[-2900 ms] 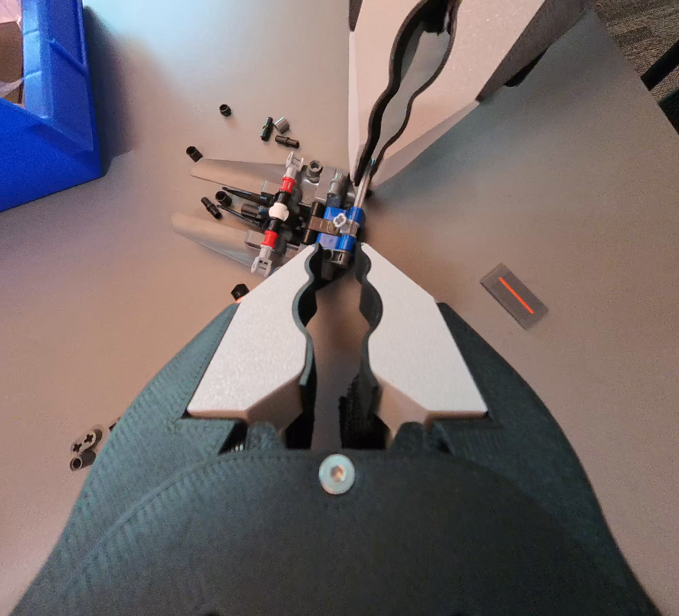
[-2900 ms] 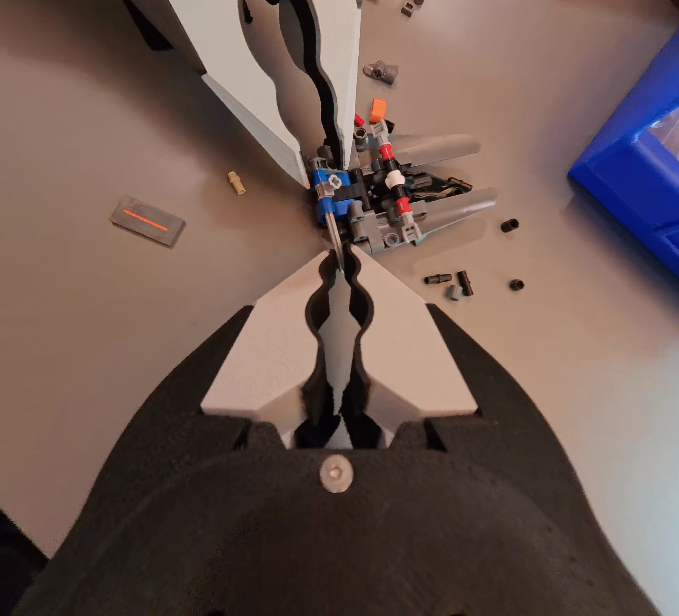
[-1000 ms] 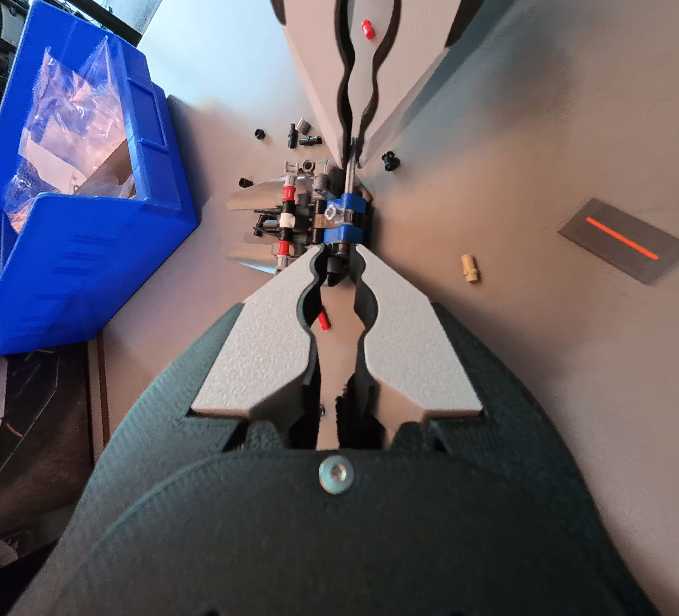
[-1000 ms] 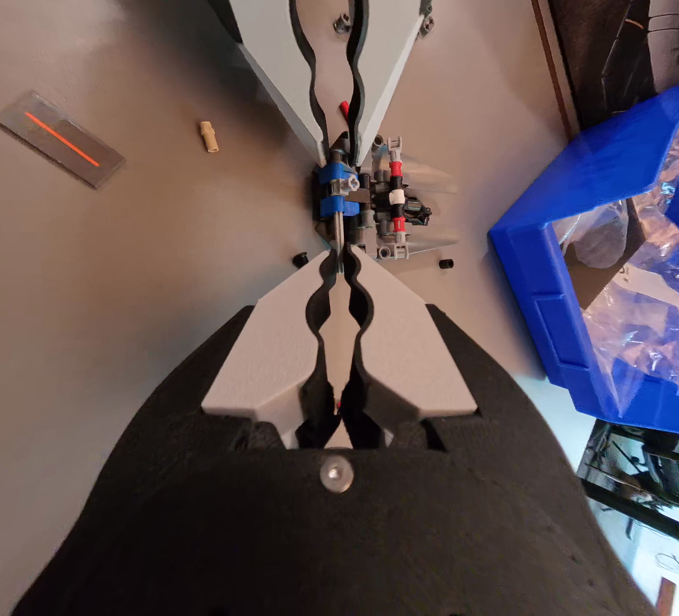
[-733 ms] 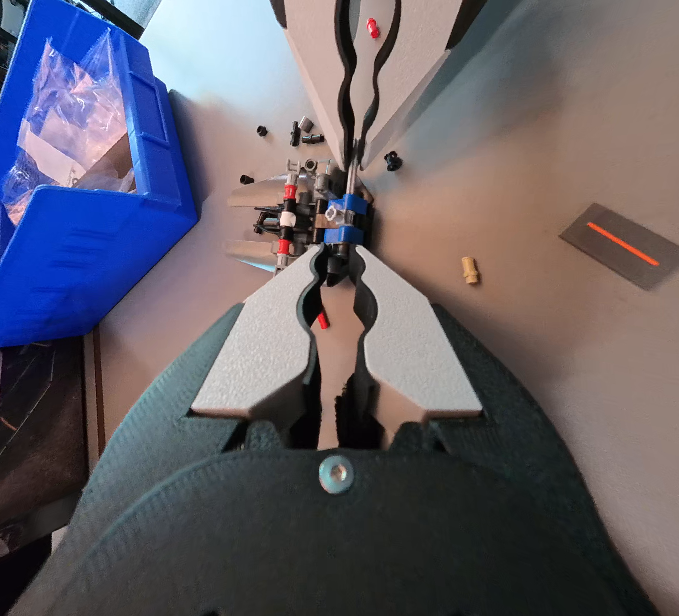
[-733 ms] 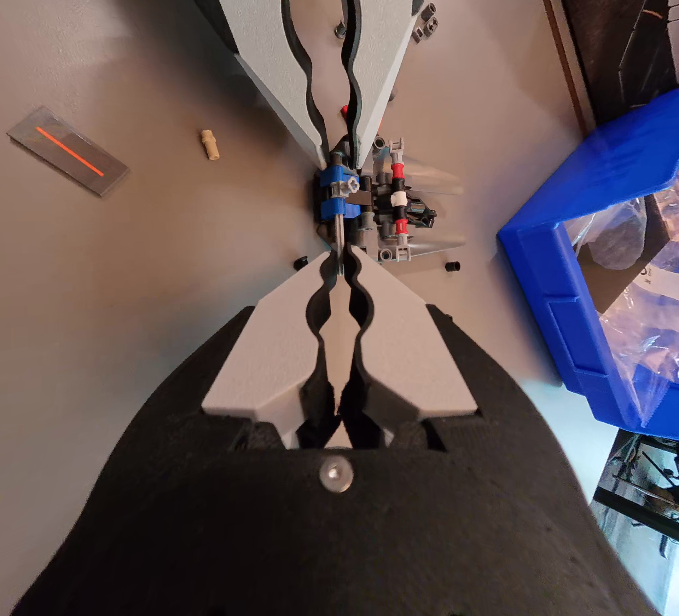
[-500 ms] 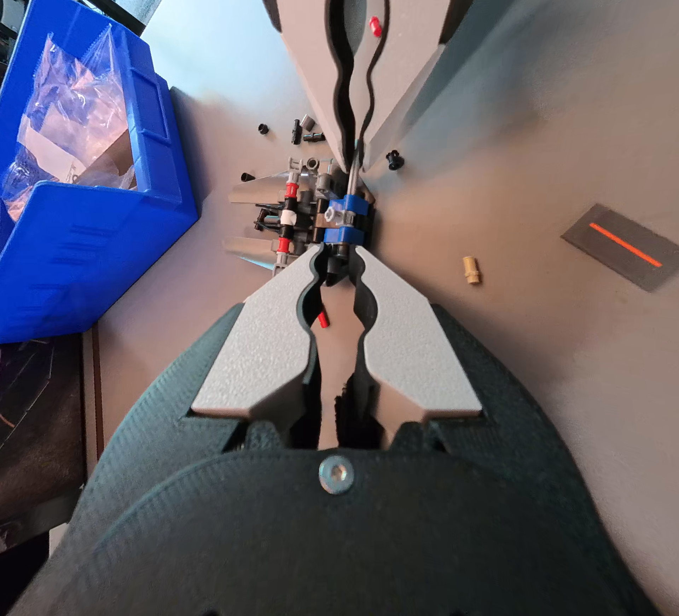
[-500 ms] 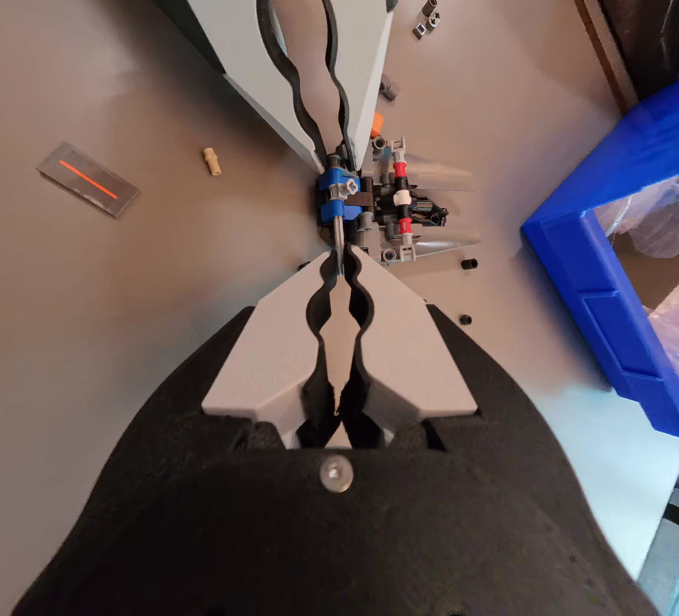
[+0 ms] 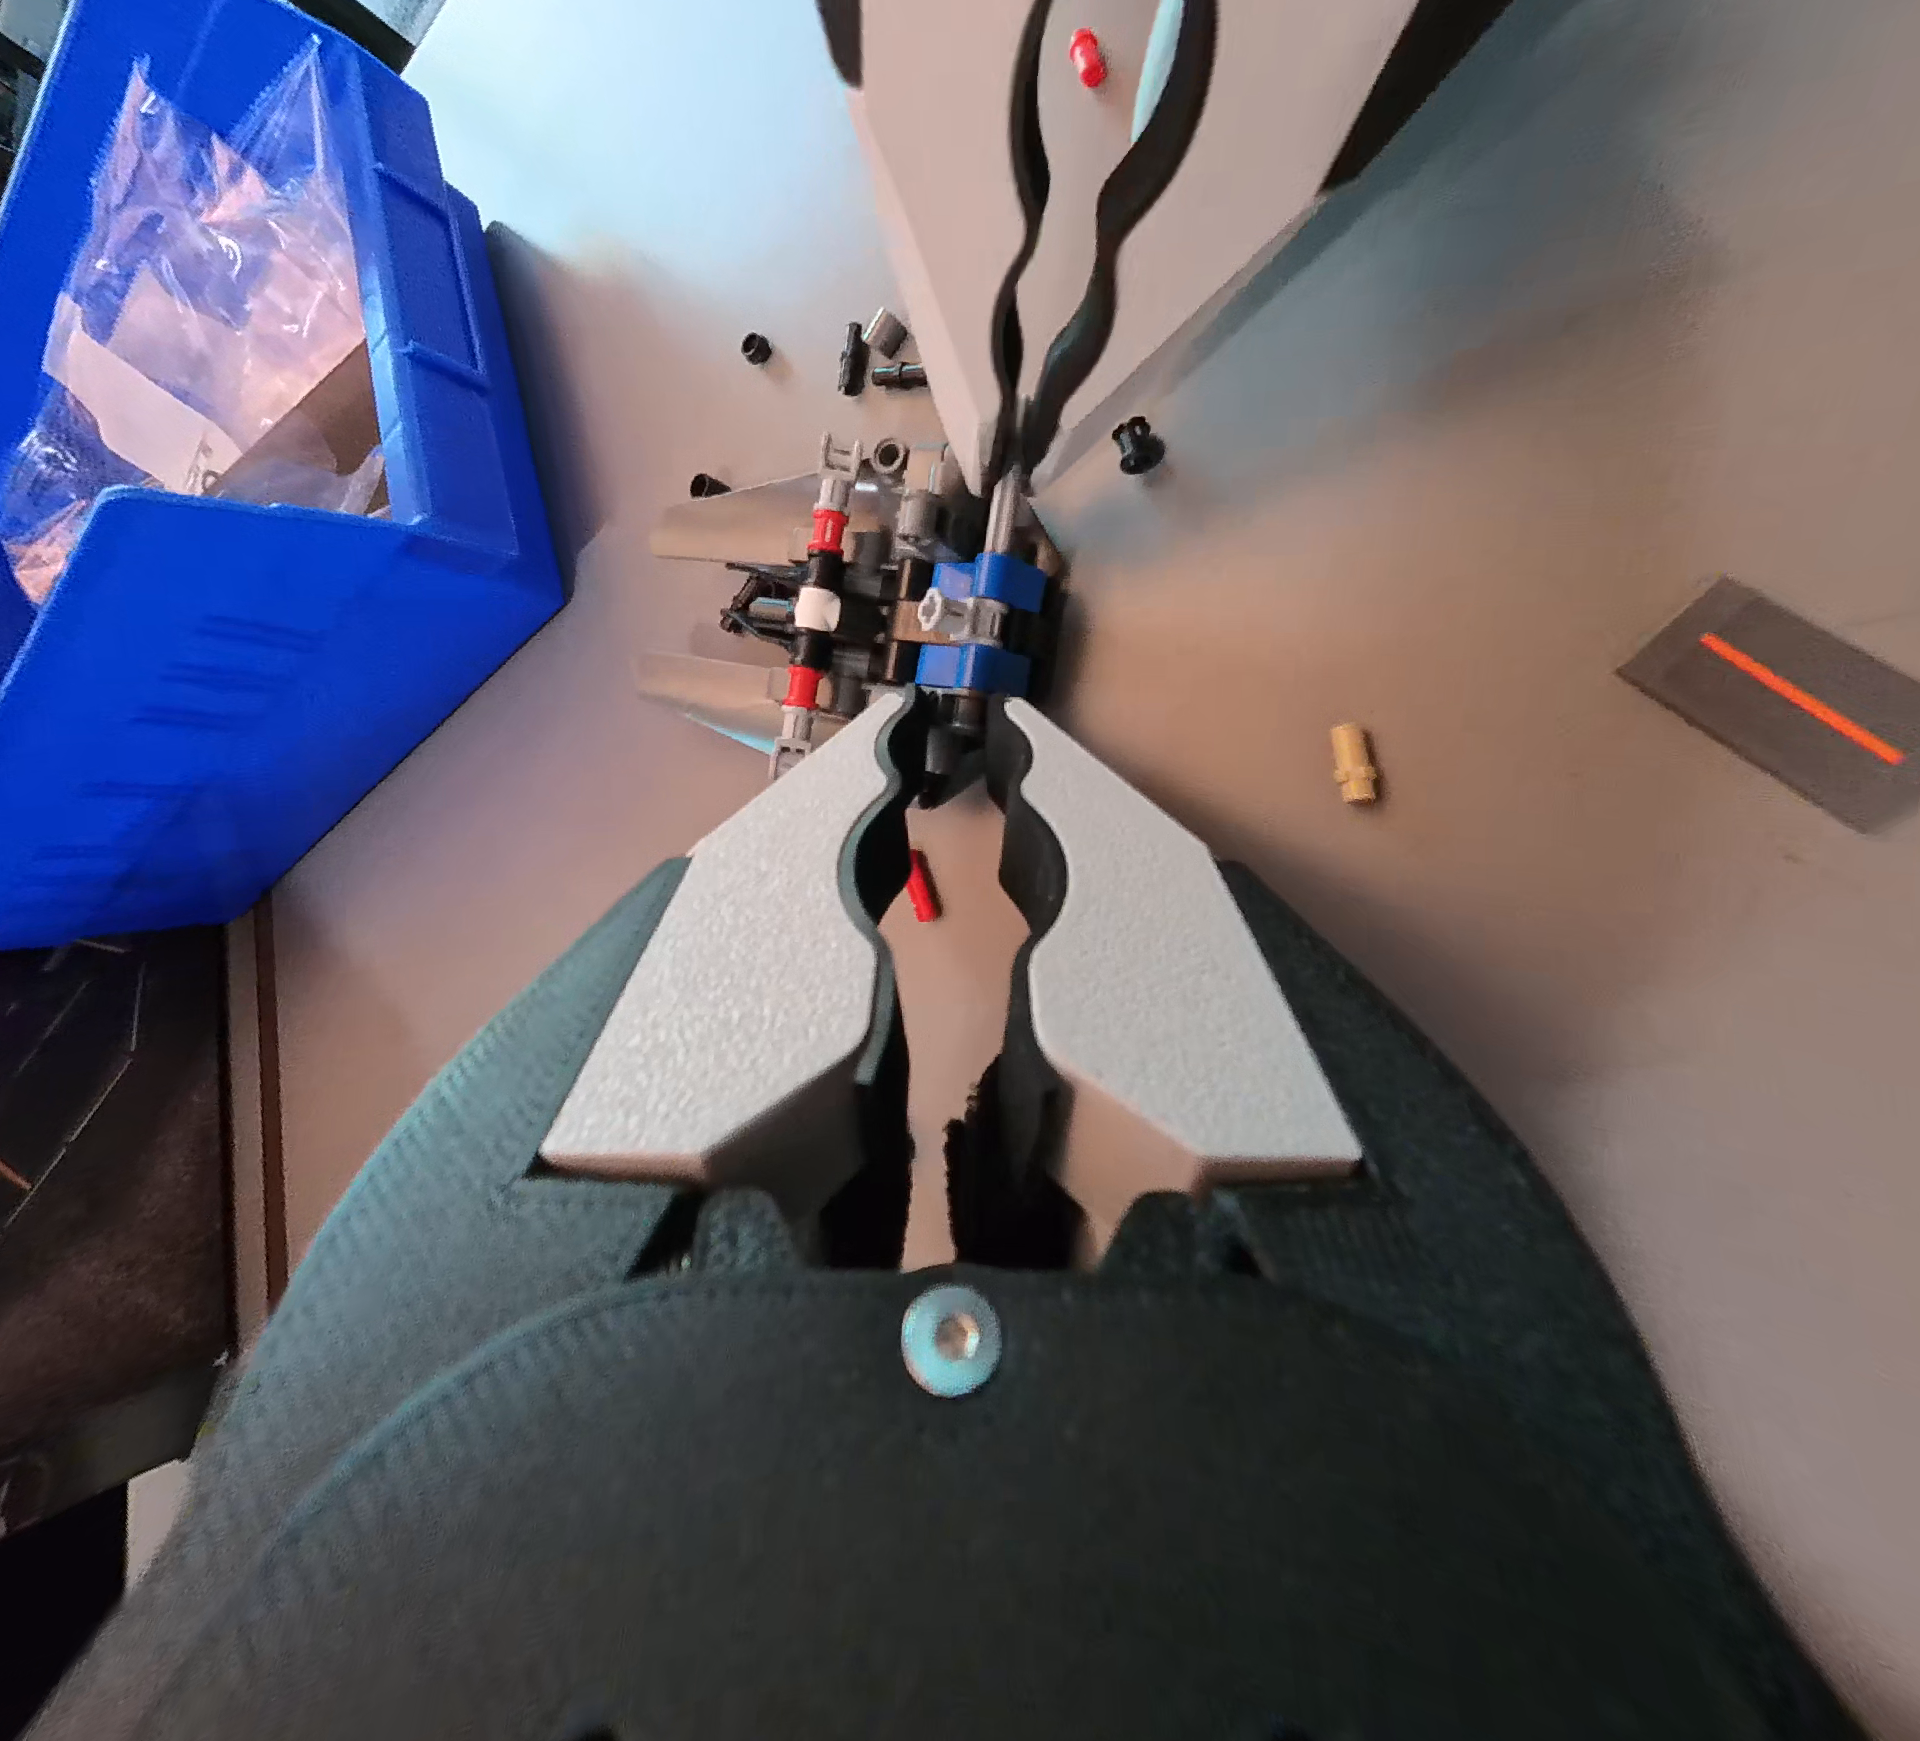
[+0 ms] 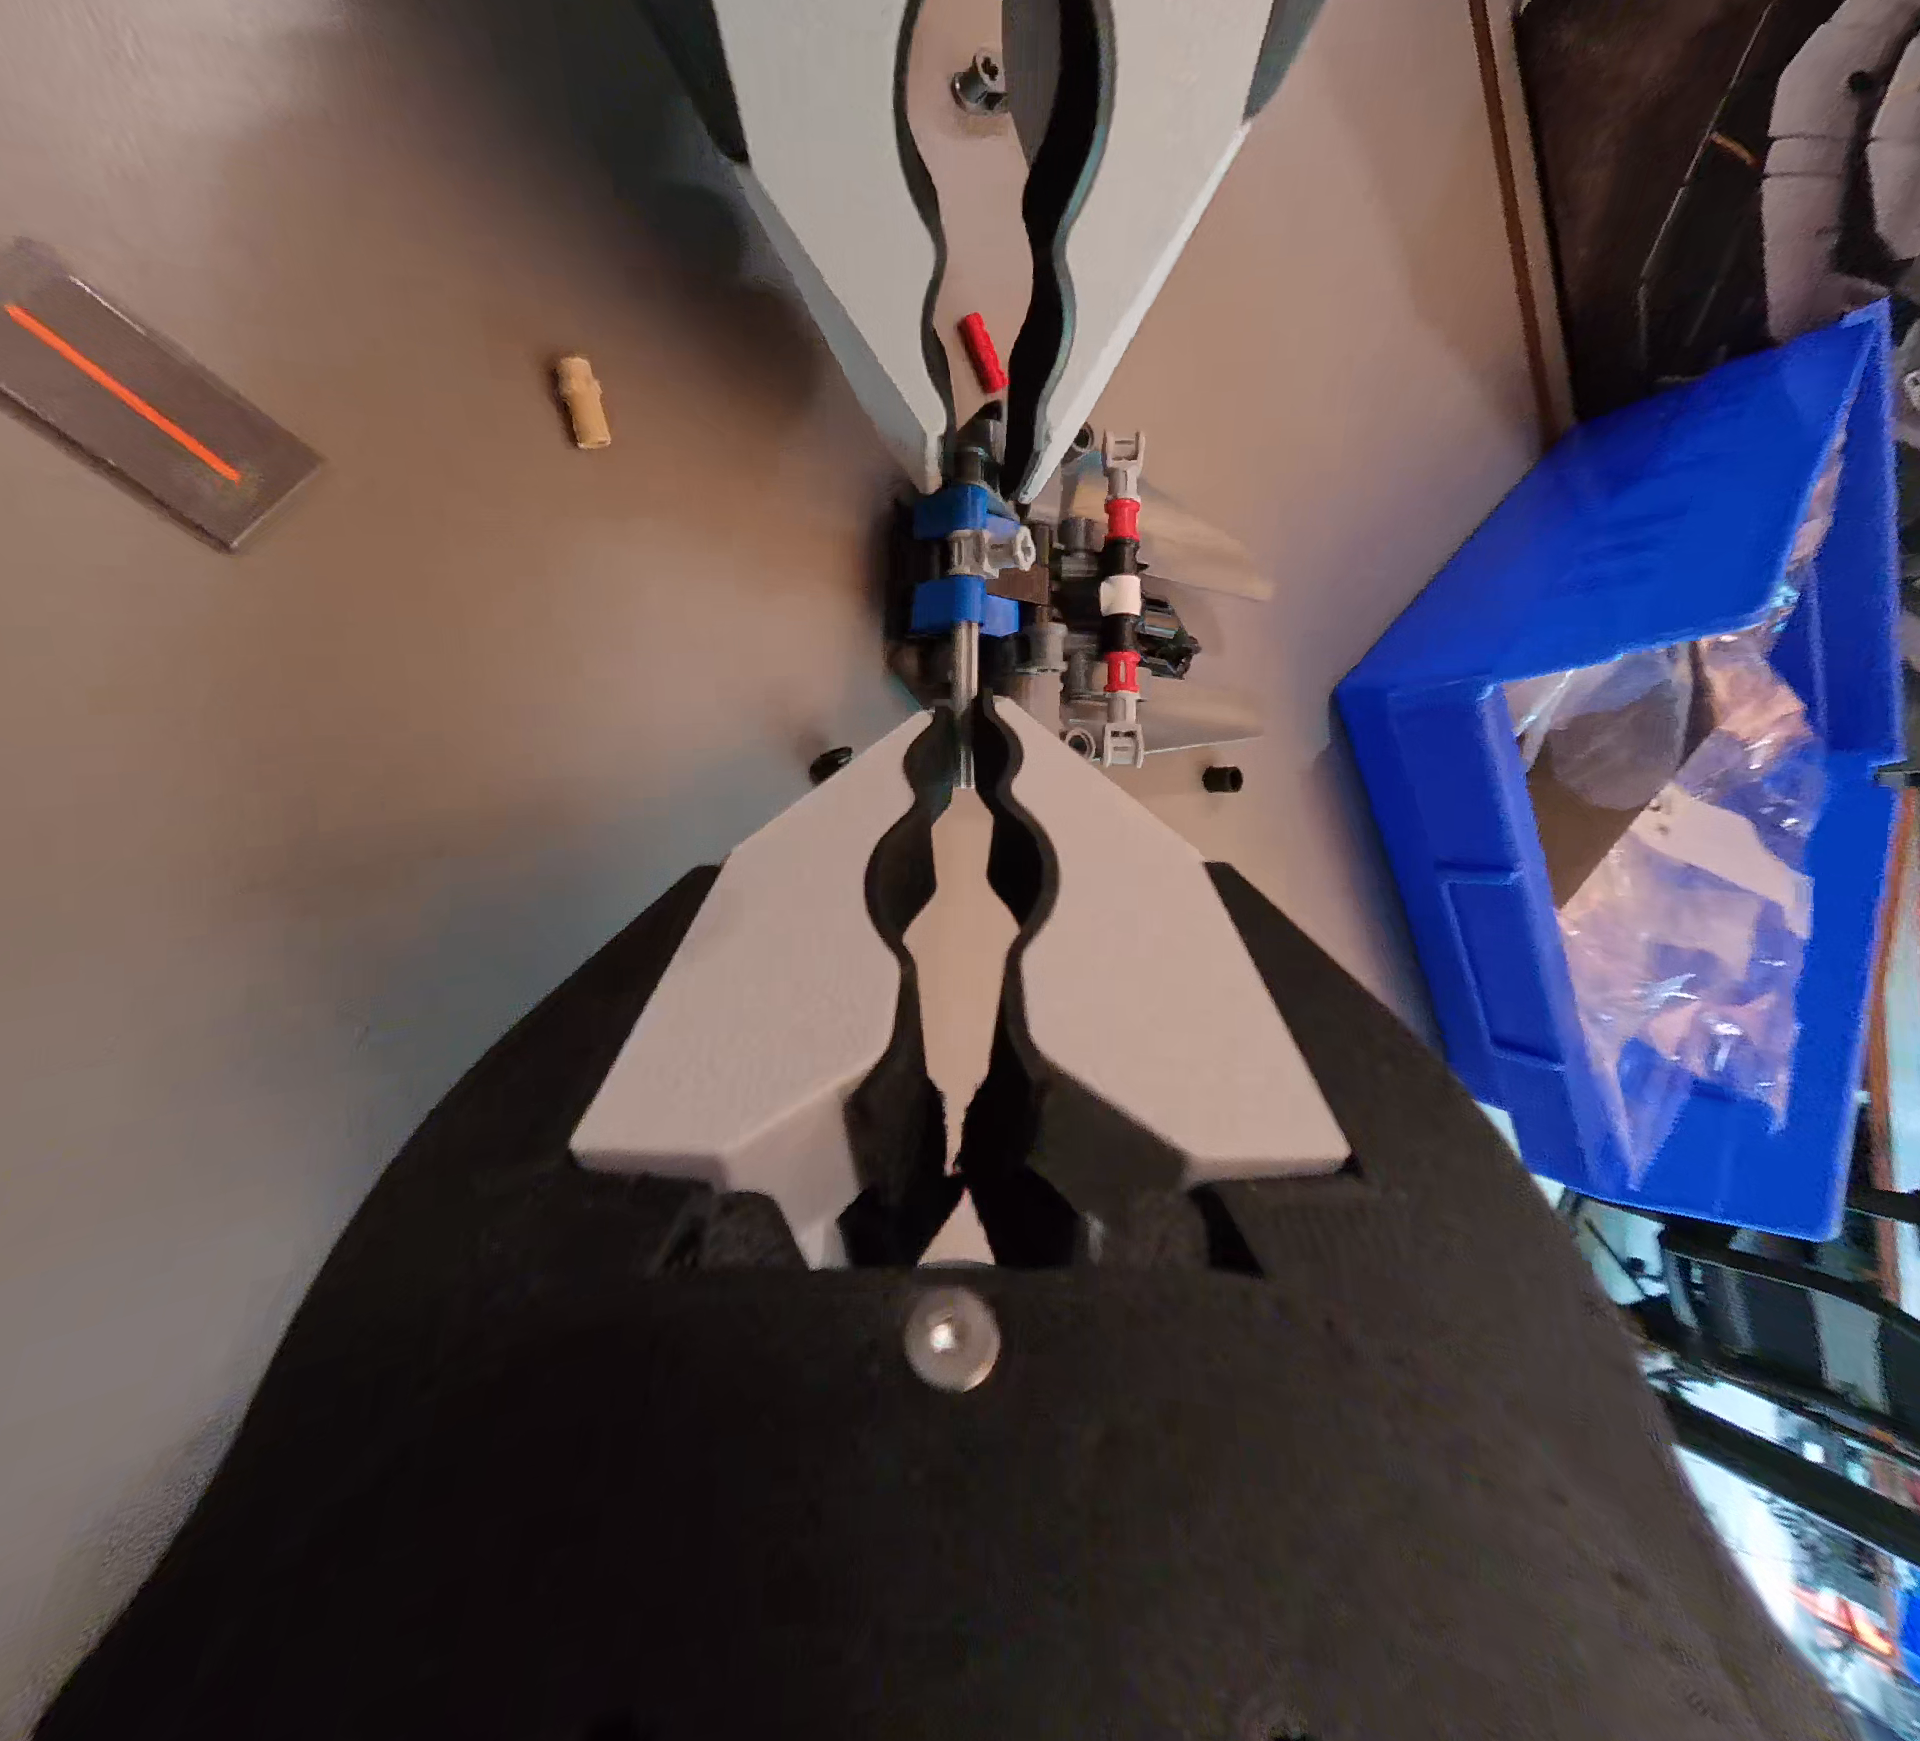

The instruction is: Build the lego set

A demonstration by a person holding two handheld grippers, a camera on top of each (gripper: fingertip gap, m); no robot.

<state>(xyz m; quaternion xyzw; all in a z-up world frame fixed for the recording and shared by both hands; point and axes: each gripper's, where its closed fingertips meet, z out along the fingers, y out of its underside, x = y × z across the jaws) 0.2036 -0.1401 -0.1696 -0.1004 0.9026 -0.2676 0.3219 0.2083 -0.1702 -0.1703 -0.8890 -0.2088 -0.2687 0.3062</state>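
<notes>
Build partway: model [image 9: 883, 611] held above the table [image 9: 1455, 496], left gripper [image 9: 951, 735] jaws narrowed on its black near end, right gripper [image 10: 961, 735] jaws closed on the grey axle [image 10: 964, 683] through the blue blocks; loose pins [image 9: 1356, 761] unplaced, bin [image 9: 260, 569] at left.

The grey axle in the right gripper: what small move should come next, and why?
Probably push the grey axle a little further through the blue pieces. The right gripper pinches its free end, much of the axle is still outside, and the left gripper braces the lego model from the opposite side.
</notes>
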